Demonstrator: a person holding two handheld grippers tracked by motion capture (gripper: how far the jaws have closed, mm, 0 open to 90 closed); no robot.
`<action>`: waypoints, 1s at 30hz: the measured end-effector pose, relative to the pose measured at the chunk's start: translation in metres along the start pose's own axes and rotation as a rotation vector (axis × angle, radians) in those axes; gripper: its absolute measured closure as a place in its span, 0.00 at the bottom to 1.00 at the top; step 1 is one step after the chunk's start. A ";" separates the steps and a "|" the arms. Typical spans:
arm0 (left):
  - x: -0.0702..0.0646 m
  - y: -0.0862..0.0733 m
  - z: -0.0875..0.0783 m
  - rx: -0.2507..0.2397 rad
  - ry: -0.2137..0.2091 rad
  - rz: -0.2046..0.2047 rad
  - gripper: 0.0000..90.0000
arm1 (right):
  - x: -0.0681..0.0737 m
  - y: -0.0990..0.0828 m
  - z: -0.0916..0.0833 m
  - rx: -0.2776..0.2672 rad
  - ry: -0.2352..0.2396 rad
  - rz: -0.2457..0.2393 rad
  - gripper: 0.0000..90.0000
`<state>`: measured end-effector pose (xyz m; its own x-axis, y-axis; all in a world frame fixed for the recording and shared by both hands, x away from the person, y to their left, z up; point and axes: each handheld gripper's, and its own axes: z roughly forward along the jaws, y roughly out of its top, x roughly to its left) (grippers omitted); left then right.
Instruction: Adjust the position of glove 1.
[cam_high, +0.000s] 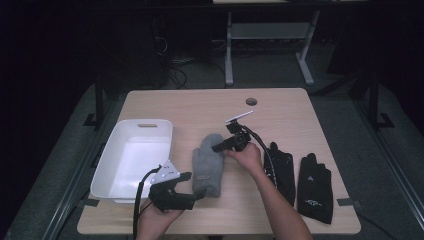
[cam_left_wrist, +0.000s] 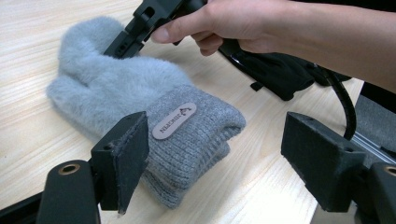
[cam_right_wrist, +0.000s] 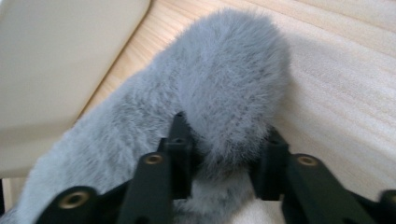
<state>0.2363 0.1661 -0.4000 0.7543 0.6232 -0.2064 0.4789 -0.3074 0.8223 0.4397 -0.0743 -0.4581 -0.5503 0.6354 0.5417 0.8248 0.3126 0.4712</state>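
Fluff defines the soft, light grey fuzzy mitten (cam_high: 207, 165) at frame centre on our worktop (cam_high: 285, 107): our right tool (cam_right_wrist: 219, 161) pinches its fingertip end, left tool (cam_left_wrist: 224, 154) wide beside the firmer knitted cuff.

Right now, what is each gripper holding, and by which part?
The right gripper pinches the grey mitten at its fluffy fingertip end; the left gripper stands open at the cuff, holding nothing.

The high view looked forward and down over the whole bench (cam_high: 280, 107). The left tool's camera sat low and close to the grey mitten's (cam_left_wrist: 140, 102) cuff; the right tool's camera nearly touched the same mitten.
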 end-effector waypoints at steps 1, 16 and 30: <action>0.000 0.000 0.000 0.000 0.000 0.000 0.26 | 0.000 0.000 0.000 0.000 0.000 0.000 0.76; -0.002 0.007 0.013 0.004 -0.056 -0.032 0.26 | -0.002 -0.029 -0.043 -0.043 -0.024 -0.048 0.82; 0.006 0.029 0.042 0.039 -0.063 -0.116 0.26 | -0.022 -0.050 -0.071 -0.075 -0.057 -0.040 0.83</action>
<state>0.2737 0.1311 -0.3994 0.7192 0.6099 -0.3329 0.5809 -0.2648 0.7697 0.4015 -0.1541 -0.4440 -0.5727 0.6631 0.4821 0.7890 0.2861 0.5438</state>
